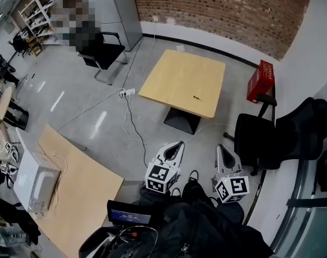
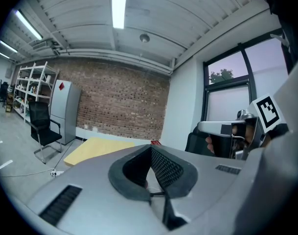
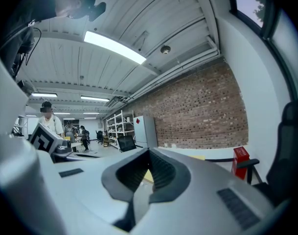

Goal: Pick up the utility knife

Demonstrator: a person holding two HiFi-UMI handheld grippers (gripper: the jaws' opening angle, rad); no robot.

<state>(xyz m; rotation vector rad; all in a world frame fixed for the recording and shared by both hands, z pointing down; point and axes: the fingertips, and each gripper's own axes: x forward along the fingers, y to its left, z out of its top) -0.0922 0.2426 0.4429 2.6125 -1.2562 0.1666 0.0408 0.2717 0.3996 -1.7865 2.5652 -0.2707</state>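
Observation:
The utility knife [image 1: 196,98] is a small dark object lying on the square light-wood table [image 1: 174,74], well ahead of me. Both grippers are held low near my body, far short of the table. My left gripper [image 1: 179,144] points toward the table with its jaws closed together and nothing between them. My right gripper [image 1: 221,147] beside it is likewise shut and empty. In the left gripper view the left gripper [image 2: 149,151] shows its pads meeting, with the table [image 2: 97,147] beyond. The right gripper view shows the right gripper [image 3: 148,154] pointing at the brick wall.
A black office chair [image 1: 262,138] stands right of the table, with a red crate [image 1: 261,80] behind it. A white power strip [image 1: 126,92] and its cables trail over the floor. A microwave [image 1: 36,183] sits on a wooden board at lower left. Another chair [image 1: 101,52] stands at the back.

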